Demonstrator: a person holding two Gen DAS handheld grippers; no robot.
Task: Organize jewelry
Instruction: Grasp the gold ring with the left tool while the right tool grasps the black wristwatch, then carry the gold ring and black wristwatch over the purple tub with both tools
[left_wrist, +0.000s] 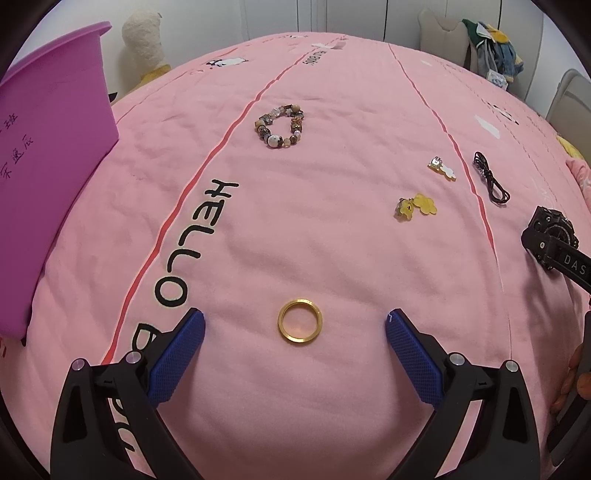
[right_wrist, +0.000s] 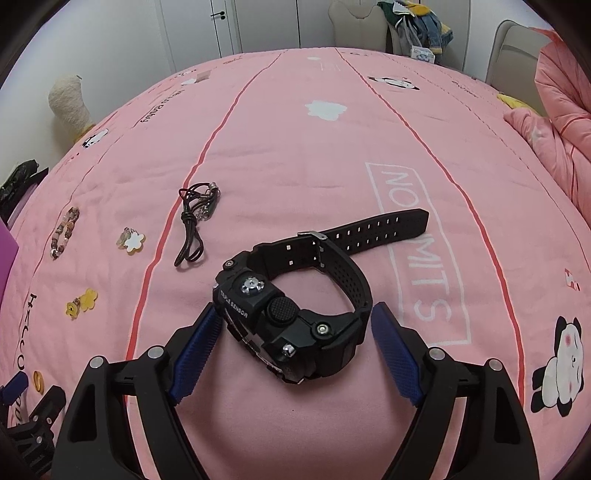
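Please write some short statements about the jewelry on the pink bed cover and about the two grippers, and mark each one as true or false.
1. The gold ring lies flat between the open fingers of the left gripper. True.
2. The right gripper is clamped shut on the black cord necklace. False: its jaws are open around the black watch, and the necklace lies apart, farther away.
3. The watch strap is buckled into a loop. True.
4. The beaded bracelet is inside the purple bin. False: it lies on the bed cover, beside the bin.
5. The left gripper holds the ring off the cover. False: the ring rests on it, untouched.
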